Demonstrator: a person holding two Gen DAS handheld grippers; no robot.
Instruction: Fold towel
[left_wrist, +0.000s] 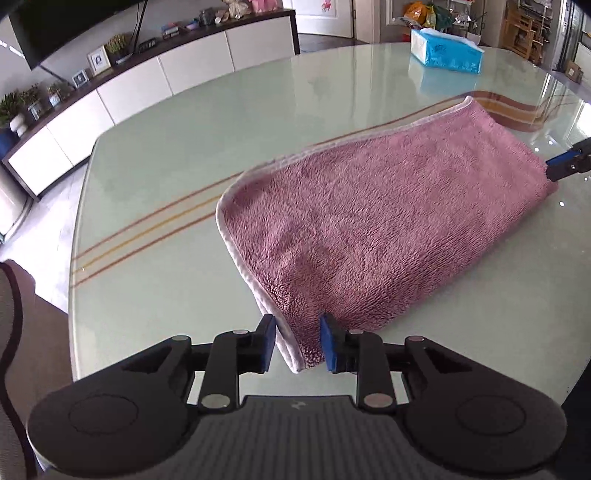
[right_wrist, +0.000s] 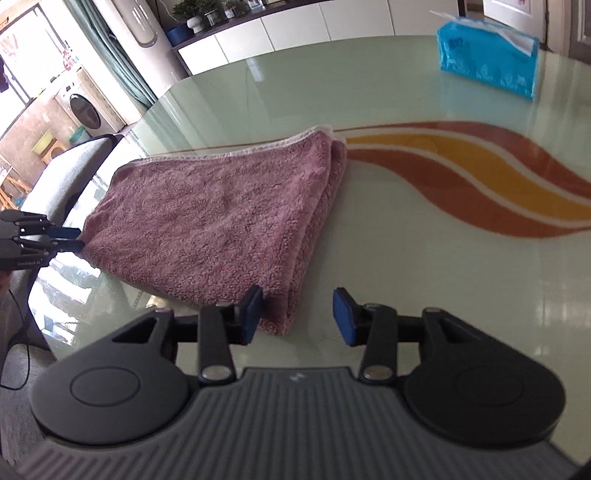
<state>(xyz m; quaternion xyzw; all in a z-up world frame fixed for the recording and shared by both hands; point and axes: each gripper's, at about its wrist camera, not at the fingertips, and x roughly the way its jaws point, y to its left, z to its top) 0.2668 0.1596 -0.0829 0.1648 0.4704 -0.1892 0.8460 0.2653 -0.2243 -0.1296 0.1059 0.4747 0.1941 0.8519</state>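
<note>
Right wrist view shows the towel lying on the table already doubled, several layers stacked at its right edge. Whether a further fold remains cannot be told. Pink, fluffy, white-hemmed. The right gripper and left gripper stand apart, each straddling a near corner.

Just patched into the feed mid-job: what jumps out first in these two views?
The pink towel, already folded into layers, lies on the glossy glass table across its orange and yellow stripes. The left tool stands open around one near corner, and the right tool stands open at the other corner. A blue tissue pack sits at the table's far side.
</note>
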